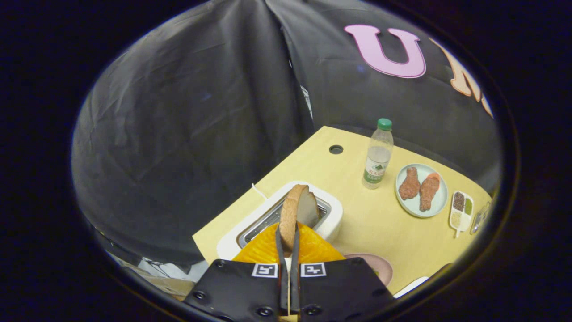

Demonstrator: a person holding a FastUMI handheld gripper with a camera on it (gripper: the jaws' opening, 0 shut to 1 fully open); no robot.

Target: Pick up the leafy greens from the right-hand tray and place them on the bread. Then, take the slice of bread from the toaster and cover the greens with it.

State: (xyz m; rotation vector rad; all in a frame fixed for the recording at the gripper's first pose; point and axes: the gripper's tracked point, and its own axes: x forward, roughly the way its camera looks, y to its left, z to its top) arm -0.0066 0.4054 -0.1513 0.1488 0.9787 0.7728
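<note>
A slice of bread (pixel 297 210) with a brown crust stands on edge between my fingers, lifted a little above the slot of the white toaster (pixel 333 221). My gripper (pixel 288 241) is shut on the slice's lower edge, both fingers pressing its two faces. Beside my fingers on the right, a pink plate (pixel 380 268) peeks out on the light wooden table (pixel 384 223); what lies on it is hidden.
Beyond the toaster stands a clear water bottle (pixel 377 156) with a green cap. Right of it sits a pale plate (pixel 422 190) with two pieces of meat, then a small divided dish (pixel 461 213) of seasonings. A round hole (pixel 336 149) marks the table's far corner.
</note>
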